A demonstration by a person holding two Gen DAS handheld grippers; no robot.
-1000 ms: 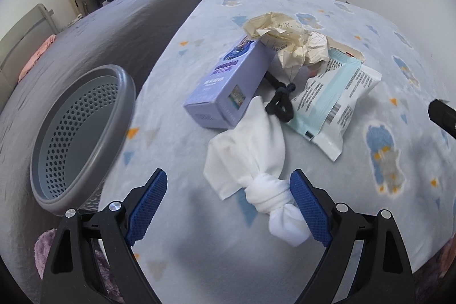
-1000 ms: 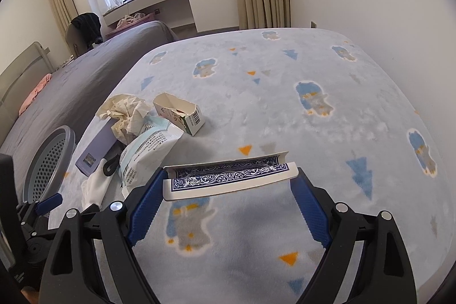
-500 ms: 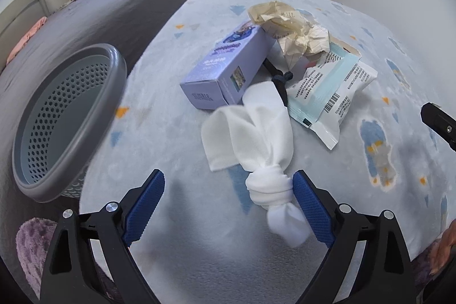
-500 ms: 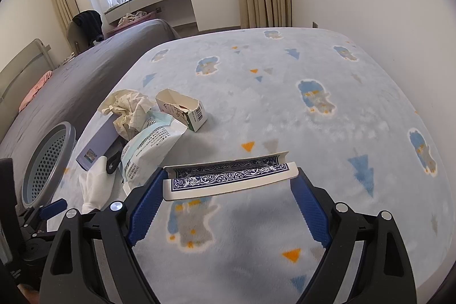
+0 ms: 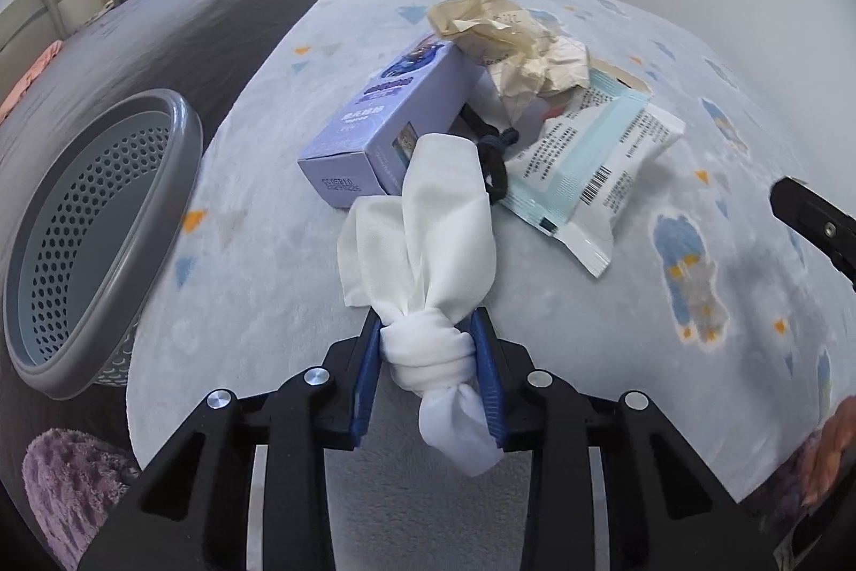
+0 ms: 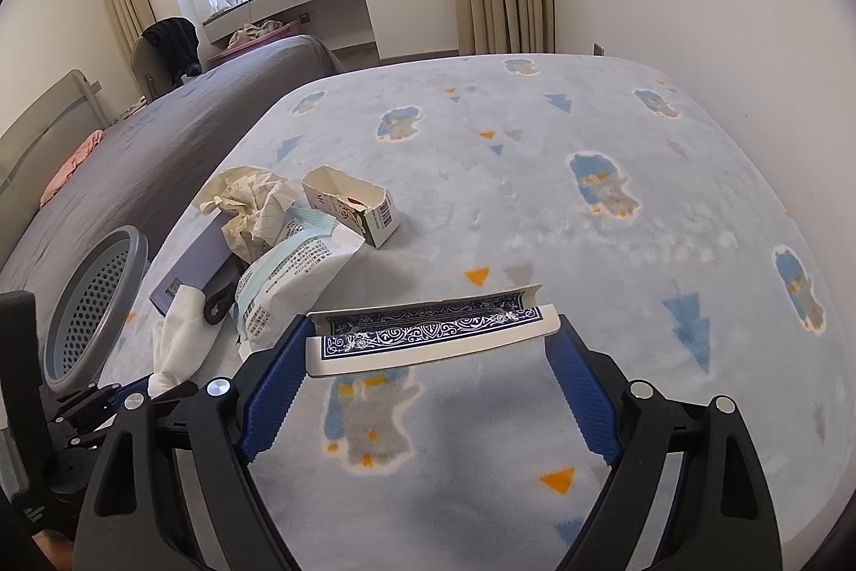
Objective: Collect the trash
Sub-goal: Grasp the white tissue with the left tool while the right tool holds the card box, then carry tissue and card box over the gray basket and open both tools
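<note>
Clearly the left hand-held gripper [image 5: 428, 351] is clenched on the knotted white cloth [image 5: 433, 250], its blue pads pinching the knot itself while the loose tails fan out toward the purple box [image 5: 385, 127]. That knot is the sensible place to grip: the cloth looks soft, light and limp, so anything but the bunched part would probably slide or sag out of the pinch, and the hanging ends are likely to drag over the bed's patterned blanket [image 5: 257, 292] when it is lifted. The grey perforated basket [image 5: 80, 223] sits just left of the cloth, off the blanket's edge, a short carry away. Beyond the cloth, touching one another, lie the purple box, a black hair tie [image 5: 495, 164], a crumpled paper wad [image 5: 513, 46] and a teal-and-white wipes packet [image 5: 588, 164]. The right hand-held gripper [image 6: 433, 341] is grasping a flattened blue patterned card carton [image 6: 428, 330] across its length, well right of the cloth; the carton seems thin, light and easily bowed, so squeezing harder could buckle it. A small open carton [image 6: 353, 207] rests beyond the packet.
</note>
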